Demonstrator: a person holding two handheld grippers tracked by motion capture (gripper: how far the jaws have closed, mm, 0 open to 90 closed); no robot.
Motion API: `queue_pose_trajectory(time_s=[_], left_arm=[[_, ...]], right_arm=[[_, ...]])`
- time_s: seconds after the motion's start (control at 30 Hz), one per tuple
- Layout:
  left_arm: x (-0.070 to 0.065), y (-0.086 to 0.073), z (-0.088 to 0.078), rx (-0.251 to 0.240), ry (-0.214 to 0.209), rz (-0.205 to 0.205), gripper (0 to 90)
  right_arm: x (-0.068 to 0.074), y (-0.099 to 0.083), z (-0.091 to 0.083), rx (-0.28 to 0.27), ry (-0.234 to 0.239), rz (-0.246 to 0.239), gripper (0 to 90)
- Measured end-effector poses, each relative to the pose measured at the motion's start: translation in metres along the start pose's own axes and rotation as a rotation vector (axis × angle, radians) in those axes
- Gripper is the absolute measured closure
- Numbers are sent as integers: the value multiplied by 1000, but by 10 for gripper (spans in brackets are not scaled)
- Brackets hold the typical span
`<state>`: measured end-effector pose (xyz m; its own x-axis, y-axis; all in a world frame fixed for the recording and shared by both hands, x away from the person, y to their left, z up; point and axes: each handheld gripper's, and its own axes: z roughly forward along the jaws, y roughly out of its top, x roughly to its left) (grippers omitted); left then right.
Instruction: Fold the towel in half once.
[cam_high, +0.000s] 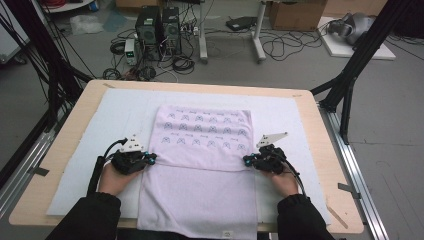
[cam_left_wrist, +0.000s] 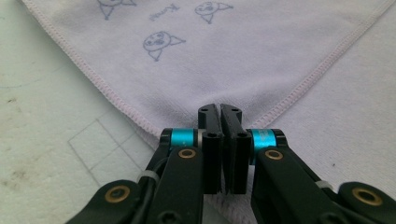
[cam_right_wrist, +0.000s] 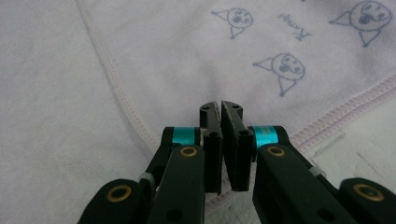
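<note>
Folding job in hand: pale lilac towel (cam_high: 200, 165) printed with little cat faces, spread on a white mat (cam_high: 90, 150) over the wooden table (cam_high: 320, 150). Far half already folded toward the person, printed side up, its hemmed edge lying across the middle of the cloth; near half plain, running down to and just over the table's front edge.

Left gripper (cam_high: 148, 159) down at the left corner of that folded flap. From the left gripper view, left gripper (cam_left_wrist: 219, 112) with jaws pressed together right at the stitched corner (cam_left_wrist: 154, 130), cloth apparently pinched between them, though the fabric inside the pads too hidden to swear to. Right gripper (cam_high: 248, 161) mirrored at the right corner. From the right gripper view, right gripper (cam_right_wrist: 219, 109) likewise closed, tips meeting on the towel where the two hems converge.

So: one fold done, by the look of it, and both corners of the doubled edge now clamped. Left to do, most likely: carry those corners across for the next fold, lay them flat, square up the hems, let go. Roughly the halfway mark, no further. Edges fairly square so far, only a slight ripple along the fold line. Floor beyond cluttered with cables and computer towers (cam_high: 157, 27), nothing to do with the work.
</note>
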<state>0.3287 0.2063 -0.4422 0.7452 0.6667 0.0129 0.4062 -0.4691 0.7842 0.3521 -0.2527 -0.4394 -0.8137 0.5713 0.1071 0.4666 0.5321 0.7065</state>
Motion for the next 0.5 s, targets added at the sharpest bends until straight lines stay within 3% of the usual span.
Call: queue_pose_trajectory(time_s=[0.27,0.4,0.5], left_arm=[[-2,10,-26,-61,-30,-18,876],[-16,14,-47,-84,-55,13,876],[-31,8,-64,-89,-84,32,876]], right_arm=[[5,6,-23,-78,15,-11,876],[18,8,-46,-103,25,-33,876],[32,3,-60,-100,47,-57,876]])
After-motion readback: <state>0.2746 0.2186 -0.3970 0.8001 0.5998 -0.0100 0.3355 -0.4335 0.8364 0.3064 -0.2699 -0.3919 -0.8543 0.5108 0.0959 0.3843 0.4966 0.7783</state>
